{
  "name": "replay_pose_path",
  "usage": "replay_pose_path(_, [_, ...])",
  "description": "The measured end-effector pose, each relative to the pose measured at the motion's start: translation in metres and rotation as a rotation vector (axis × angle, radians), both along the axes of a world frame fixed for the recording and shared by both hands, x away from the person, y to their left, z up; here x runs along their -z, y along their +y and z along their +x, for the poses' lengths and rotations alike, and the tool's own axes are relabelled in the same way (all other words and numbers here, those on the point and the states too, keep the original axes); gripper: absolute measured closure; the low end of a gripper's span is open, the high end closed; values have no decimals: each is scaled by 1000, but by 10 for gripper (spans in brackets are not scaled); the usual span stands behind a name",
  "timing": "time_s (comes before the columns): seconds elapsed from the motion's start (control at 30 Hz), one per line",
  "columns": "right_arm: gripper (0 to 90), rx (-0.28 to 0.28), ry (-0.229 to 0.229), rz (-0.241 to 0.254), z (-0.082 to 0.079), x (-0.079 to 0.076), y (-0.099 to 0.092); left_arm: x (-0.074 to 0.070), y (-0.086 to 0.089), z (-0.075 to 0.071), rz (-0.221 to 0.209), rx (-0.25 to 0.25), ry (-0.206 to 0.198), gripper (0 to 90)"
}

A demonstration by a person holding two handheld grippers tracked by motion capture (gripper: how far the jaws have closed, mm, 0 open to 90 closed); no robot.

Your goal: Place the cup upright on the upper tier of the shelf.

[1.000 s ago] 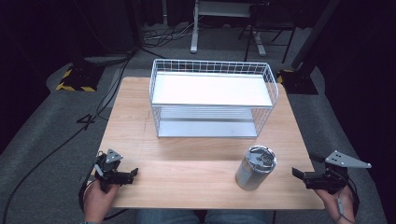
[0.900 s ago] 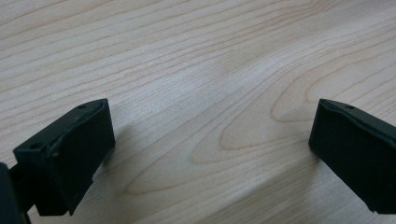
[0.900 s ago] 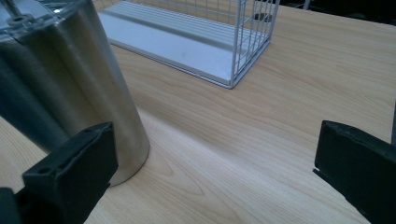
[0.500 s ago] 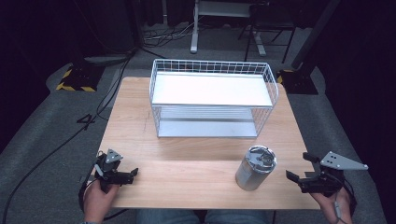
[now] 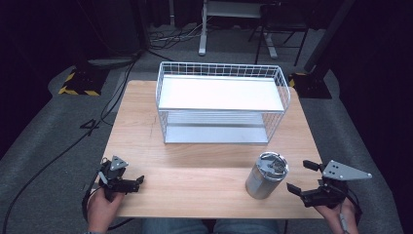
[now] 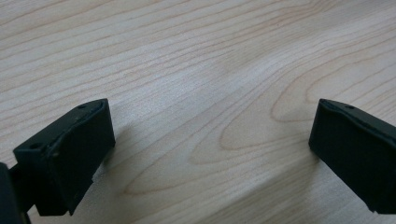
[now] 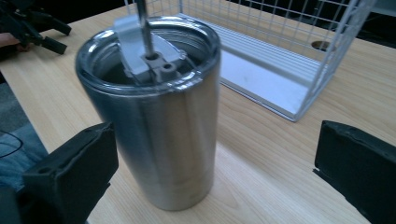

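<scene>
Steel tumbler (image 5: 266,175), just one, stands before one wire rack (image 5: 221,102); two hand-held grippers (image 5: 306,178), both wide.

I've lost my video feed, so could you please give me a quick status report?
Right hand-held gripper open, beside steel tumbler, not touching. Left hand-held gripper open, empty, over table. Tumbler upright, lid on. Wire rack behind, nothing between.

Tumbler (image 5: 267,175) before wire rack (image 5: 221,102) (right of centre) on table (image 5: 195,180).
</scene>
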State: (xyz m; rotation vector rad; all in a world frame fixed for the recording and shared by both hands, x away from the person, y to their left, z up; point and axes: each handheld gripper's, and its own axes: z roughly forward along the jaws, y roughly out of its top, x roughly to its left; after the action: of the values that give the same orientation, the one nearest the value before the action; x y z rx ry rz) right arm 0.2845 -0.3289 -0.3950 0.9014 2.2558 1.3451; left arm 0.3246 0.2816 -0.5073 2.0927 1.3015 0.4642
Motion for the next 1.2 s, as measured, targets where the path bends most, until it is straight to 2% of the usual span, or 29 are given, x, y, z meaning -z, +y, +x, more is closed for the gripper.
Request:
replay_pose_path(0.43, [0, -77, 6, -4, 5, 5, 25, 0, 0, 0, -1, -1, 0, 6])
replay_pose_path(0.97, [0, -124, 12, 12, 20, 18, 43, 0, 0, 0, -1, 0, 0, 6])
replay_pose_path(1.2, [0, -129, 11, 38, 28, 28, 53, 0, 0, 0, 1, 1, 0, 6])
